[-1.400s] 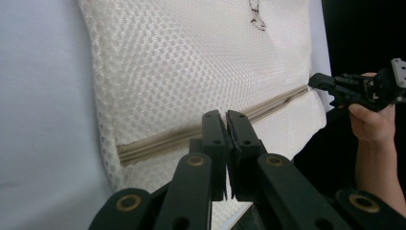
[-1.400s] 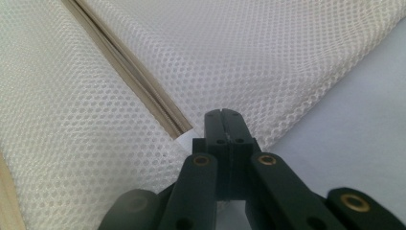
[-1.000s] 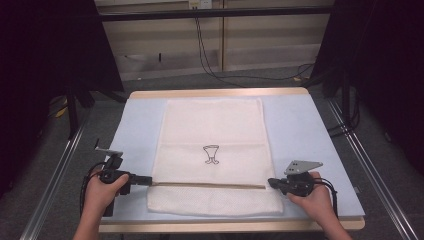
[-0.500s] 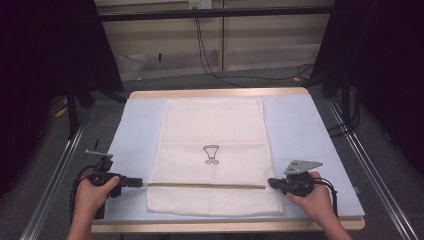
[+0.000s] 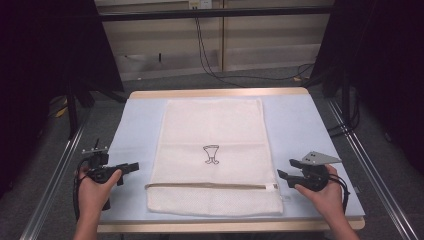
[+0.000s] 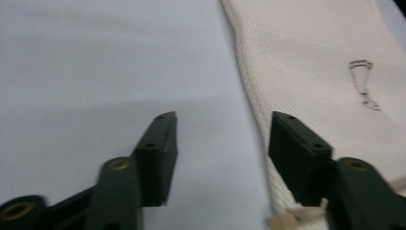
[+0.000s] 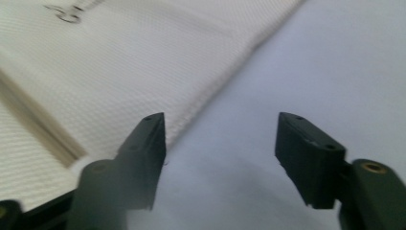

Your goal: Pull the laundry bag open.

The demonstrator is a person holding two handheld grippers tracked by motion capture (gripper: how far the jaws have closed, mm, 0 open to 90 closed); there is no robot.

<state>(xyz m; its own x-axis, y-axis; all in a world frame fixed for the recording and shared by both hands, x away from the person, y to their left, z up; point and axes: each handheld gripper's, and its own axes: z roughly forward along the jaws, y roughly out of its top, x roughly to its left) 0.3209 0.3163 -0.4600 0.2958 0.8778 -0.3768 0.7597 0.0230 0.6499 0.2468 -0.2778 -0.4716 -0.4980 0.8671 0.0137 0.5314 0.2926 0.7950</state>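
Observation:
A white mesh bag [image 5: 210, 150] lies flat on the pale blue table cover [image 5: 135, 130], with a small black drawing [image 5: 211, 154] at its middle and a beige zipper [image 5: 210, 186] across its near end. My left gripper [image 5: 131, 167] sits just left of the bag's left edge, apart from it. Its jaws have just been opening and hold nothing. In the left gripper view the open gripper [image 6: 222, 120] hovers over the cover beside the bag's seam [image 6: 311, 57]. My right gripper [image 5: 285, 167] is off the bag's right edge. Its jaws have also just been opening. The open gripper [image 7: 220, 120] has the bag [image 7: 119, 57] at its left.
The table has a wooden front edge [image 5: 225, 226] and metal rails [image 5: 55, 180] along both sides. Black cables [image 5: 210, 55] hang down the back wall to the floor. Bare blue cover lies on both sides of the bag.
Both grippers were shut at the bag's side edges by the zipper. The left one drew away to the left first, then the right one moved right; both now stand open.

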